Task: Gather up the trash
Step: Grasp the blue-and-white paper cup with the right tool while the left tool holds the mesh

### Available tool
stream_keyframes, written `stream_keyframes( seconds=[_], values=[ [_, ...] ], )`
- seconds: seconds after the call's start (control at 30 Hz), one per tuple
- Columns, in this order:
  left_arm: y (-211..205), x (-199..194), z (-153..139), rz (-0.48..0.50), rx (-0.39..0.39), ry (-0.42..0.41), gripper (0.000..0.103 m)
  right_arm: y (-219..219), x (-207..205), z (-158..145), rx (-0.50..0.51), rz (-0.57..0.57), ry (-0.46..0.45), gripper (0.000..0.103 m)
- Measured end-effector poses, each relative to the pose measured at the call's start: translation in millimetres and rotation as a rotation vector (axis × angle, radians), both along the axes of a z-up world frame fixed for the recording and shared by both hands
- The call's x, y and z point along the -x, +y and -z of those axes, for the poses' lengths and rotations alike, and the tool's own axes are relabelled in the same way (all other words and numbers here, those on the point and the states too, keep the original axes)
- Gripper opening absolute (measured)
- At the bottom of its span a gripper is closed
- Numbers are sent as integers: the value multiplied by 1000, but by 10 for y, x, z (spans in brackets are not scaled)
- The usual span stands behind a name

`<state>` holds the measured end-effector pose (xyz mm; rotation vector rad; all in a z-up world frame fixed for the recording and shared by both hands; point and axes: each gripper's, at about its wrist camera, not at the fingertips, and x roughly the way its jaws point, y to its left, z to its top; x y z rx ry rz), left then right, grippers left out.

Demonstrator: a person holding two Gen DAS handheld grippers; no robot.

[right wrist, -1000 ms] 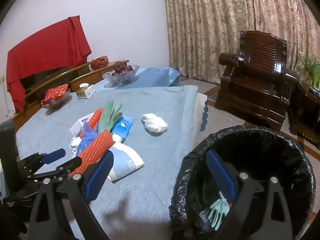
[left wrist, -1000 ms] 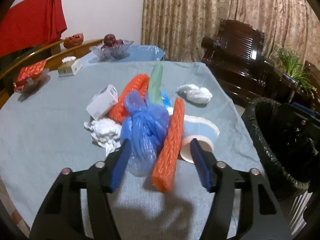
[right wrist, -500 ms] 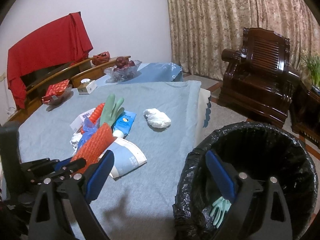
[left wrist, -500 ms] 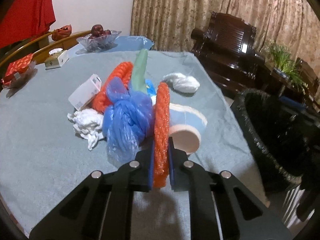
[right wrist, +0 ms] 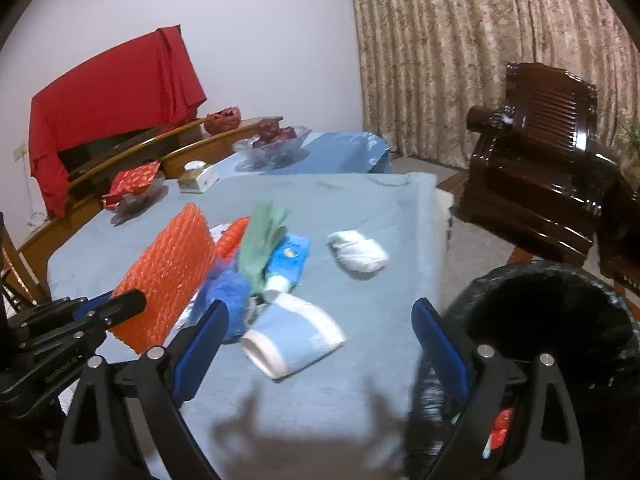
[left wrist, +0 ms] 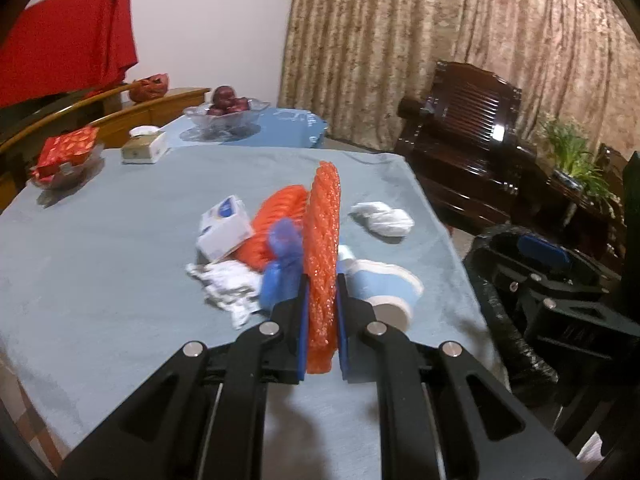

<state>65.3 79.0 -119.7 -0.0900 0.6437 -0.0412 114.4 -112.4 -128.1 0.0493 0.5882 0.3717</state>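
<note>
Left wrist view: left gripper (left wrist: 322,322) clamped an orange foam net (left wrist: 322,248).
The net stood lifted above the blue-clothed table (left wrist: 100,248); the right gripper (right wrist: 320,332) gaped wide, empty, beside the black bin (right wrist: 560,320).

Open desk near the bin, clutter massed at the pile

Taking the pile (right wrist: 256,264) as landmark: the desk (right wrist: 360,392) on its near side lies bare up to the edge, and the strip toward the bin (right wrist: 560,320) holds only a paper cup (right wrist: 292,344) and a white wad (right wrist: 356,256). The bin's mouth stands open just off the desk's edge. The left gripper (left wrist: 322,320), clamped on an orange mesh (left wrist: 322,264), stands just beside the pile. Behind the pile a tissue box (right wrist: 198,178), fruit bowl (right wrist: 272,148) and red dish (right wrist: 132,192) line the far edge; an armchair (right wrist: 540,152) stands beyond the bin.
</note>
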Motion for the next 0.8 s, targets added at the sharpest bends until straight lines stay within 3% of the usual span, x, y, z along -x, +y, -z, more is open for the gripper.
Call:
stream_keyframes(
  seconds=[0.3, 0.5, 0.8],
  values=[
    [298, 156, 135, -70, -2, 30, 11, 492, -128, 353, 60, 23, 38, 91],
    [412, 156, 227, -85, -6, 42, 11, 620, -214, 579, 121, 85, 67, 91],
    [472, 121, 314, -93, 11, 58, 11, 653, -283, 726, 176, 89, 105, 90]
  ],
)
